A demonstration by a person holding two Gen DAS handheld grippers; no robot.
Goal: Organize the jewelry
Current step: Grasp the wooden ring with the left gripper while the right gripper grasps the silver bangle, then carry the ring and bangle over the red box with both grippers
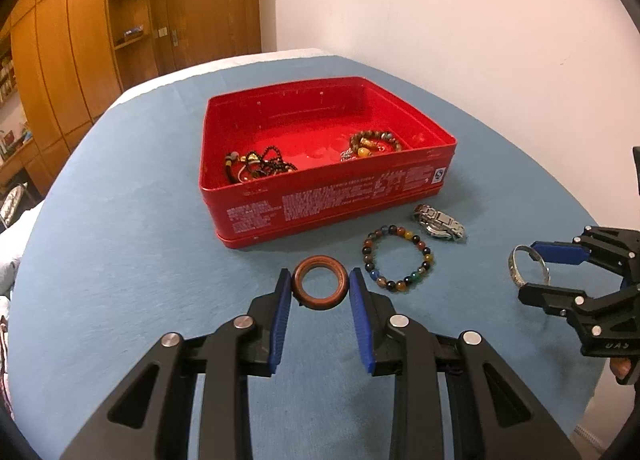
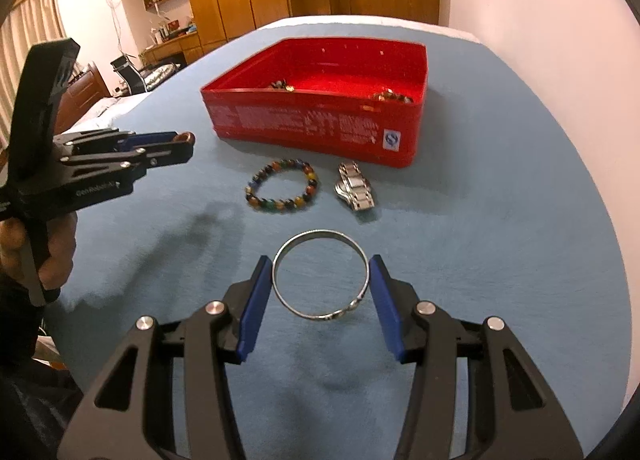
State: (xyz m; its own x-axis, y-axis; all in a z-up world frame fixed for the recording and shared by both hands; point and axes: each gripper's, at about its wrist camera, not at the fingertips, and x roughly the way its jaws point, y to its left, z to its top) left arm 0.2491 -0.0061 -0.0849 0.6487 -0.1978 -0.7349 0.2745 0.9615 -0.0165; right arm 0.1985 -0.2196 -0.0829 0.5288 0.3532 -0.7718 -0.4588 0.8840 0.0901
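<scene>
You clamped the left gripper [image 1: 320,287] on the brown wooden ring [image 1: 319,286] and the right gripper [image 2: 320,288] on the thin silver bangle [image 2: 320,275], each centred between its jaws for carrying to the open red tin box [image 1: 320,196] ahead.

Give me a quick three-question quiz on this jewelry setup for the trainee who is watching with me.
1. True or false: the silver bangle lies between the right gripper fingers.
2. Which piece sits between the left gripper fingers? A) brown ring B) metal watch C) multicolored bead bracelet
3. Fill in: the pieces already put away lie inside the ____ tin.

Key: 1. True, though a firm grip cannot be confirmed. 2. A. 3. Red.
</scene>
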